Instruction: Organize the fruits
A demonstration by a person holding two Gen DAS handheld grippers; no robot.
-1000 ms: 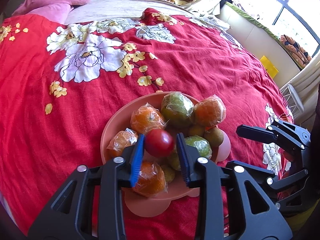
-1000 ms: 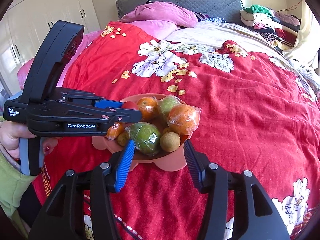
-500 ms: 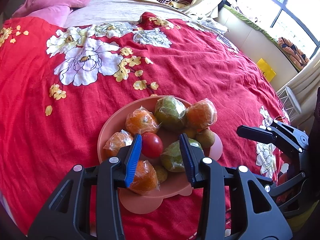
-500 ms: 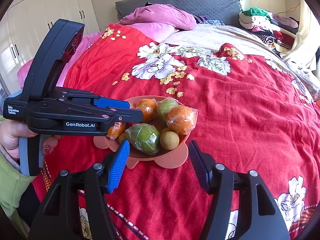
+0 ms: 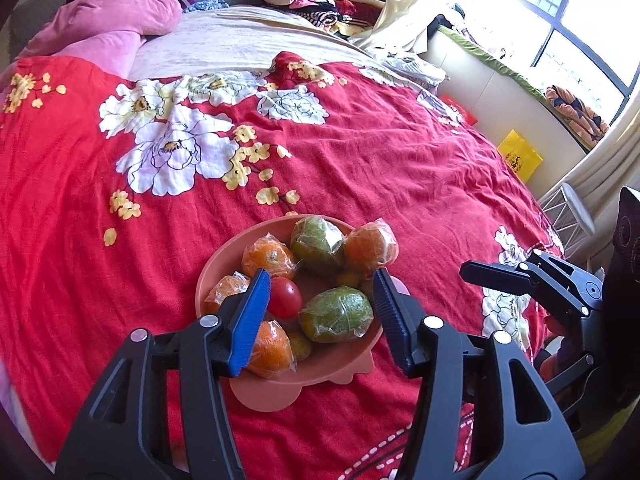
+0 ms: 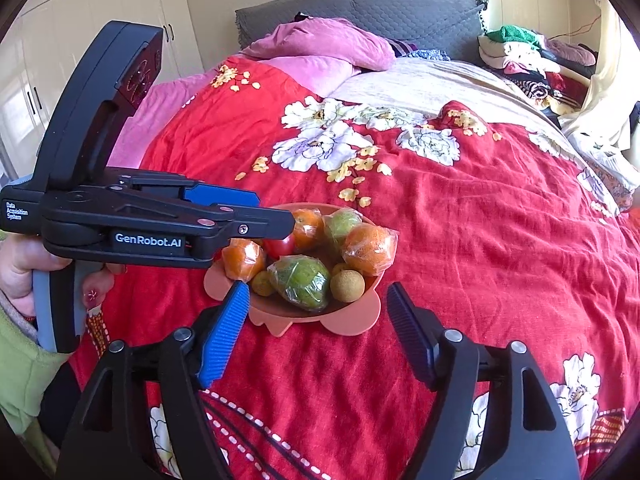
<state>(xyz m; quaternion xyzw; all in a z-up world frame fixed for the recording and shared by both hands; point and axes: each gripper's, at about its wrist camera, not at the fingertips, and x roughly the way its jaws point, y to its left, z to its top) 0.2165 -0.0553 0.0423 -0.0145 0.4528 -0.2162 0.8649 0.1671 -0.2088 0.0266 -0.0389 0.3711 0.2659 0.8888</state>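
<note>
- left tongs over the near side of the pink bowl, jaws opening, nothing pinched; pads clear of the fruit
- red tomato lies loose in the bowl, just beside the blue pad of the left tongs, seen in the gap between the jaws, not gripped
- wrapped green fruit also seen between the left jaws, resting in the bowl, touching the tomato or nearly so
- right tongs near the front edge of the bowl, jaws opening, wide apart, empty; only red bedspread and the bowl rim in the gap
- from the right wrist view the left tongs come in sideways from the left, tips reaching over the bowl's left rim, held by a hand with a green sleeve
- bowl sits on the bed, on the red flowered bedspread, roughly mid-bed; it has scalloped feet at the base
- bowl contents: several plastic-wrapped oranges, two wrapped green fruits, the tomato, a few small brownish-yellow round fruits
- biggest wrapped orange on the far-right side of the pile, next to the second green fruit
- pink pillows and grey headboard at the head of the bed, stack of folded clothes at its far right, window on the right in the left wrist view
</note>
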